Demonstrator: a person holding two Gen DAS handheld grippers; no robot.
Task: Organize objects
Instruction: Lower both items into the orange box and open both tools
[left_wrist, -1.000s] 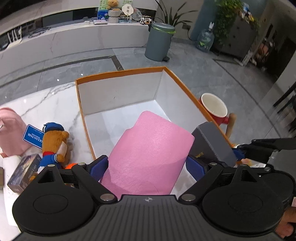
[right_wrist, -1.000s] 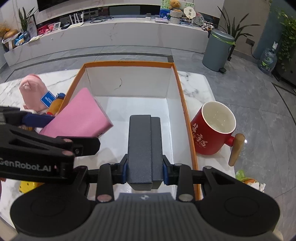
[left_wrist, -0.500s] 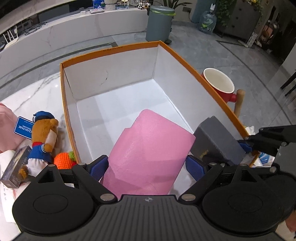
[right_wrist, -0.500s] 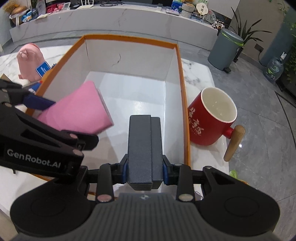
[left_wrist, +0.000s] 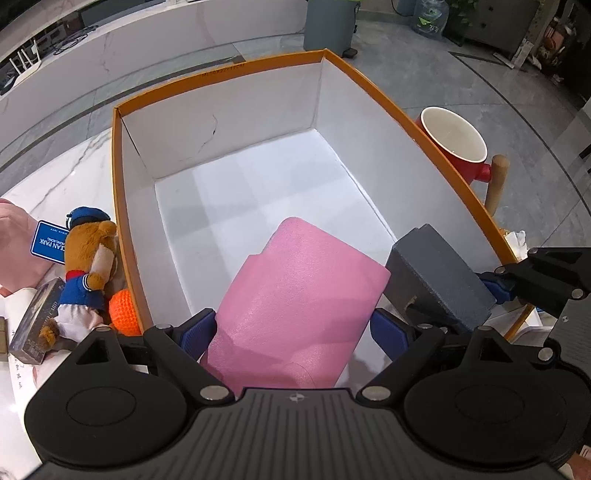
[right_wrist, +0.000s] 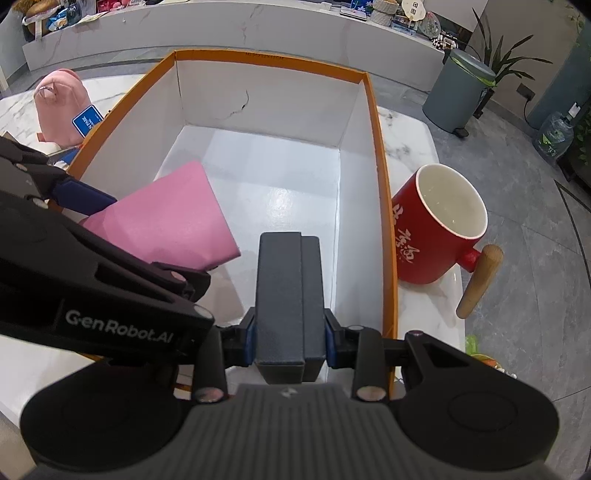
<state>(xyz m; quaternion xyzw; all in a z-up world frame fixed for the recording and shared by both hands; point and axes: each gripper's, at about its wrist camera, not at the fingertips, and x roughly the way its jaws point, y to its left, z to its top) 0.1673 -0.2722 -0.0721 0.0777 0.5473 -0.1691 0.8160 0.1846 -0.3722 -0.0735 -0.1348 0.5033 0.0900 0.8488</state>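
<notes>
Even, bright indoor lighting with sharp focus throughout; overhead glare on the white floor of the box (right_wrist: 284, 192), soft shadows beneath held items, strong fisheye curvature and dark vignetting at the corners.

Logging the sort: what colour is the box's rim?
Orange, on the box with white inner walls; clearest in the left wrist view.

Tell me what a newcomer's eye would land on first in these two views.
First the big orange-rimmed box with its bare white inside, filling the middle of both views. Over it the left gripper holds a pink pouch and the right gripper a dark grey case. A red mug stands outside the box's right wall.
</notes>
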